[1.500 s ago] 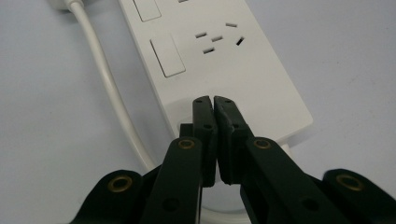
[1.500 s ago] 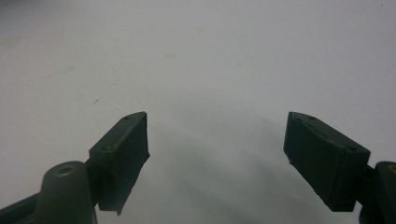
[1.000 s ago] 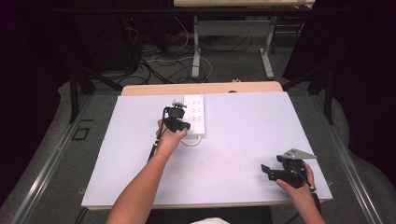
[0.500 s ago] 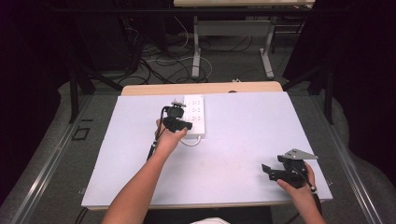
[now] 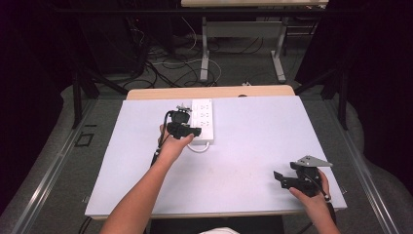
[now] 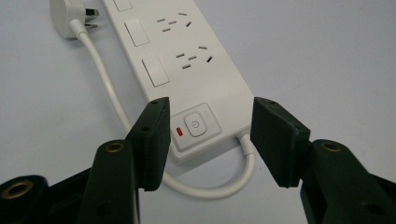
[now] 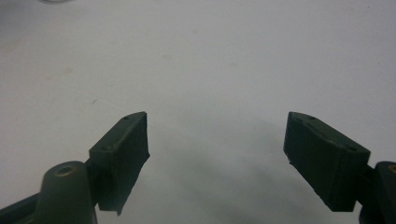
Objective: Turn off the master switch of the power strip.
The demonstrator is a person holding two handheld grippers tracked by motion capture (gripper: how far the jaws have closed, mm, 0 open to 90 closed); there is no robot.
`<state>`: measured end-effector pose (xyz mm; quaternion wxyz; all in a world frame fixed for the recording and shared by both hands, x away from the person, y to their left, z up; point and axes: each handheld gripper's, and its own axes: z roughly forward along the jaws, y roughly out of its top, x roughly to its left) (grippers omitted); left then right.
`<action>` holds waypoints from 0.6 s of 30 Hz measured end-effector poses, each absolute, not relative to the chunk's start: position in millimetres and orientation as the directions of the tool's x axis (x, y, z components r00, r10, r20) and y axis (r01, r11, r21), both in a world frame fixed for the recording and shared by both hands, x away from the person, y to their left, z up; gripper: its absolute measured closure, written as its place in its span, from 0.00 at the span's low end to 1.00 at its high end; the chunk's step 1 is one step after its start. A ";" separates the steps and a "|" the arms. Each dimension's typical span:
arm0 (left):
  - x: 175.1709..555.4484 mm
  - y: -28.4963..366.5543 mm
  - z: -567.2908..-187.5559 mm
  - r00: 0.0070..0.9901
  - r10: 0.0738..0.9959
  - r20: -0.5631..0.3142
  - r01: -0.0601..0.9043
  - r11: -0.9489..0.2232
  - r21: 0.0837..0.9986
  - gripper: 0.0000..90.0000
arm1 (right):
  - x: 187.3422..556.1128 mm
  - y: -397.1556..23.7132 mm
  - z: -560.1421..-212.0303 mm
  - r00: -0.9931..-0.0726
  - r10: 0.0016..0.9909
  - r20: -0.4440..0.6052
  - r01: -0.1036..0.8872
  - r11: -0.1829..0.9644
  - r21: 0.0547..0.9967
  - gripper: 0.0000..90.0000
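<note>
The bench [image 5: 243, 161] has a pale, matte top. A white power strip [image 5: 202, 120] lies near the middle of its far edge, long axis running toward the person, its cord [image 6: 105, 84] looping round the near end to a plug [image 6: 65, 16] beside it. The left gripper [image 6: 208, 122] hovers over that near end, jaws wide either side of the power button [image 6: 195, 125]. The right gripper [image 5: 281, 179] sits by the near right corner, jaws wide over bare surface.

Dim room; grey floor [image 5: 58, 161], tangled cables [image 5: 170, 58], white-legged desk [image 5: 243, 29] behind table [image 5: 253, 161].
</note>
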<state>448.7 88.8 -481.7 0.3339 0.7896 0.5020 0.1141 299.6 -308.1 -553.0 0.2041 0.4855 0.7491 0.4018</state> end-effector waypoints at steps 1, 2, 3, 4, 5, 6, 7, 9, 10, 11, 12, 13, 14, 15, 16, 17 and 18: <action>447.3 89.0 -480.8 0.464 0.872 -0.157 0.721 -0.269 0.638 0.51 | 299.6 -308.2 -553.1 -0.447 0.891 0.083 0.560 0.206 0.802 0.24; 446.9 89.9 -480.2 0.473 0.868 -0.152 0.714 -0.277 0.643 0.50 | 299.7 -308.4 -553.1 -0.447 0.891 0.081 0.559 0.207 0.803 0.24; 446.0 89.8 -479.6 0.472 0.867 -0.160 0.717 -0.272 0.641 0.49 | 299.5 -308.4 -553.0 -0.445 0.892 0.083 0.561 0.205 0.802 0.24; 445.5 90.0 -479.4 0.477 0.864 -0.162 0.715 -0.274 0.643 0.48 | 299.4 -308.4 -552.9 -0.443 0.892 0.085 0.562 0.203 0.802 0.24; 444.6 90.4 -478.7 0.479 0.863 -0.163 0.715 -0.276 0.642 0.47 | 299.3 -308.3 -552.9 -0.443 0.892 0.085 0.562 0.203 0.802 0.24; 443.6 90.4 -478.1 0.481 0.862 -0.161 0.714 -0.278 0.642 0.47 | 299.4 -308.5 -552.9 -0.445 0.892 0.081 0.559 0.206 0.803 0.24; 442.7 90.7 -477.6 0.486 0.859 -0.160 0.711 -0.282 0.644 0.47 | 299.2 -308.2 -552.8 -0.444 0.892 0.082 0.559 0.205 0.803 0.24; 440.8 91.5 -476.9 0.500 0.852 -0.152 0.697 -0.292 0.655 0.47 | 299.0 -308.2 -552.5 -0.444 0.892 0.083 0.560 0.204 0.803 0.24; 439.7 91.9 -476.6 0.501 0.852 -0.149 0.695 -0.294 0.657 0.46 | 299.1 -308.5 -552.6 -0.444 0.892 0.081 0.558 0.206 0.804 0.24; 438.8 92.5 -476.2 0.505 0.851 -0.143 0.690 -0.299 0.659 0.46 | 299.1 -308.6 -552.6 -0.444 0.893 0.081 0.559 0.205 0.804 0.24; 437.7 93.0 -475.8 0.504 0.852 -0.139 0.688 -0.299 0.662 0.45 | 299.0 -308.4 -552.6 -0.443 0.893 0.084 0.561 0.203 0.802 0.24; 436.9 94.0 -475.6 0.511 0.848 -0.138 0.682 -0.302 0.667 0.45 | 299.2 -308.6 -552.6 -0.444 0.892 0.080 0.558 0.206 0.804 0.24; 436.0 94.9 -475.2 0.513 0.847 -0.138 0.680 -0.303 0.668 0.45 | 299.2 -308.5 -552.6 -0.444 0.892 0.081 0.558 0.205 0.804 0.24; 435.0 95.6 -474.7 0.513 0.848 -0.137 0.680 -0.303 0.668 0.44 | 299.0 -308.2 -552.5 -0.444 0.892 0.083 0.560 0.204 0.803 0.24; 434.0 96.4 -474.4 0.514 0.847 -0.136 0.678 -0.304 0.670 0.43 | 299.0 -307.8 -552.7 -0.441 0.894 0.080 0.558 0.203 0.805 0.24; 433.1 97.2 -474.1 0.515 0.846 -0.138 0.677 -0.304 0.670 0.43 | 299.1 -307.5 -552.8 -0.439 0.895 0.079 0.556 0.201 0.806 0.24; 432.2 97.9 -473.5 0.515 0.846 -0.138 0.680 -0.305 0.667 0.42 | 299.1 -307.4 -552.9 -0.439 0.895 0.078 0.555 0.202 0.807 0.24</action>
